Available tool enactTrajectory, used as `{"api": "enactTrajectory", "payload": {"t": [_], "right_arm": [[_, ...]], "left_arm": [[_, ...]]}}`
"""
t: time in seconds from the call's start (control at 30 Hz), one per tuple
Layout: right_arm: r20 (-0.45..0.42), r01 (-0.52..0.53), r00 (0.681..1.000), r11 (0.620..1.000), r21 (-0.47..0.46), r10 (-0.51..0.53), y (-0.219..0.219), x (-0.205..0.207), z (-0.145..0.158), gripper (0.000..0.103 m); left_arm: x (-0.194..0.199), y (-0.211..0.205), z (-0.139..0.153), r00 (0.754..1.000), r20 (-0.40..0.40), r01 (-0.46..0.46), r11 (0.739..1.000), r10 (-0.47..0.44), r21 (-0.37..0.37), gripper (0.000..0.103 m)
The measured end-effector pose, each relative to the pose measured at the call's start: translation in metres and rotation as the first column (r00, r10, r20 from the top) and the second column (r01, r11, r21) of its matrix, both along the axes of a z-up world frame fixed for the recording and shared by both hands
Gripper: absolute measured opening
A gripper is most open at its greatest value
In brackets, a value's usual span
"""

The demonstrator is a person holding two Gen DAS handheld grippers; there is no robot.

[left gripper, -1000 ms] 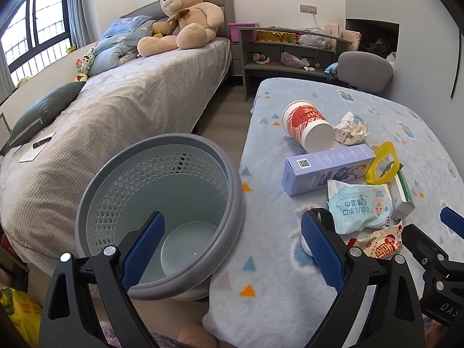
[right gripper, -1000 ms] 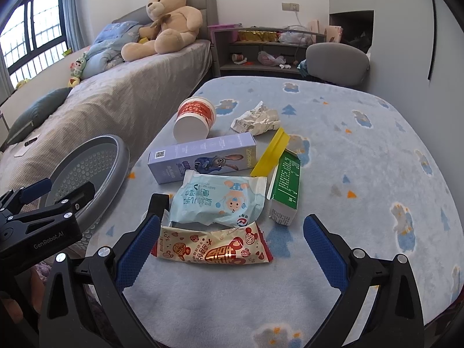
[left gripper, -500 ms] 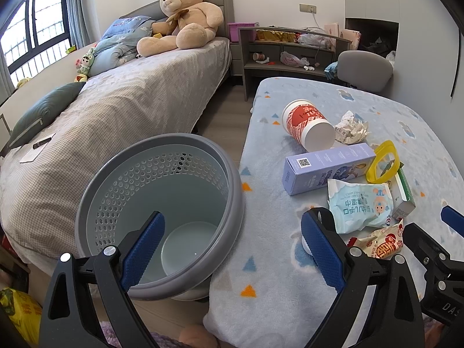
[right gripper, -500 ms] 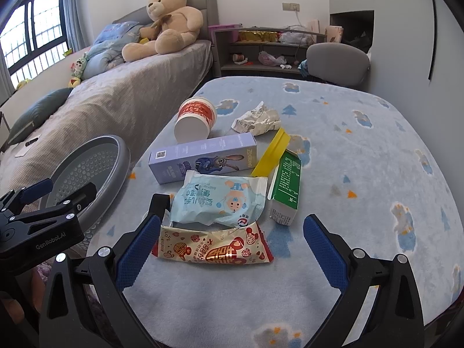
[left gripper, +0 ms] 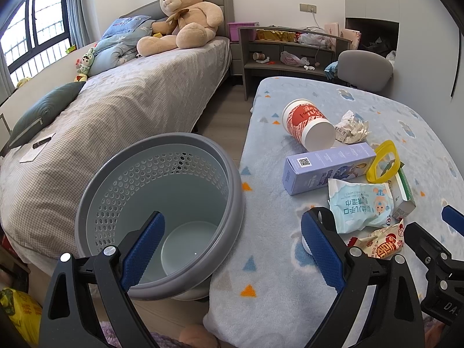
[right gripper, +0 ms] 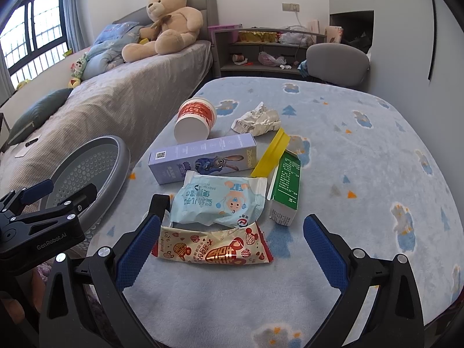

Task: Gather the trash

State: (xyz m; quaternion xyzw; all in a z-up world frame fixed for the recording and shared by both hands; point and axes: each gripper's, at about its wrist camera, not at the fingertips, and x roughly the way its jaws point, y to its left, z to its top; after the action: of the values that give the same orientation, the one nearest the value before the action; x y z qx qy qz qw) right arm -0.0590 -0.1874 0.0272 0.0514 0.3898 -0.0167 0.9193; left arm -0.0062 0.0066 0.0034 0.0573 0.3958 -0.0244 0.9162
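Hanging with its fingers spread wide and nothing between them, the left gripper (left gripper: pixel 230 249) straddles the gap where the grey perforated wastebasket (left gripper: pixel 162 203) meets the table edge: its left finger sits over the basket's open mouth, its right finger over the near edge of the blue patterned tablecloth (left gripper: pixel 266 232). The basket stands on the floor, its rim just beside the cloth edge, and its inside looks bare. Beyond it, on the left, runs the bed (left gripper: pixel 116 110), with a strip of floor between bed and table.

Ahead and to the right of this gripper the trash lies in a cluster: a tipped red-and-white paper cup (left gripper: pixel 307 124), a crumpled paper wad (left gripper: pixel 352 126) beside it, a purple carton (left gripper: pixel 330 165), a yellow plastic ring (left gripper: pixel 382 165), a pale blue wet-wipe pack (left gripper: pixel 361 206), and a green-and-white box (left gripper: pixel 404 194).

The right gripper (right gripper: pixel 229 249) is likewise wide apart and empty, low over the cloth. Between its fingers, closer to the left one, lies a red-and-cream snack wrapper (right gripper: pixel 213 246); whether the pad touches it is hard to tell. The wipe pack overlaps the wrapper's far edge. To the right of the cluster the cloth lies bare out to the table's right edge (right gripper: pixel 452 232).
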Motion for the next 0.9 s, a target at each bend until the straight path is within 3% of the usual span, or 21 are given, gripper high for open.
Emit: {"api": "enactTrajectory", "payload": {"t": [0.57,0.9], "right_arm": [[-0.003,-0.001,1.000,1.000,0.006,0.001,0.000,0.000,0.000,0.097],[-0.019,0.039,0.999,0.998,0.055,-0.038,-0.024,-0.005,-0.003,0.097]], "left_arm": [[0.000,0.000,0.000,1.000,0.002,0.001,1.000,-0.001,0.002,0.091],[-0.006,0.005,0.003,1.000,0.022,0.010,1.000,-0.010,-0.004,0.091]]}}
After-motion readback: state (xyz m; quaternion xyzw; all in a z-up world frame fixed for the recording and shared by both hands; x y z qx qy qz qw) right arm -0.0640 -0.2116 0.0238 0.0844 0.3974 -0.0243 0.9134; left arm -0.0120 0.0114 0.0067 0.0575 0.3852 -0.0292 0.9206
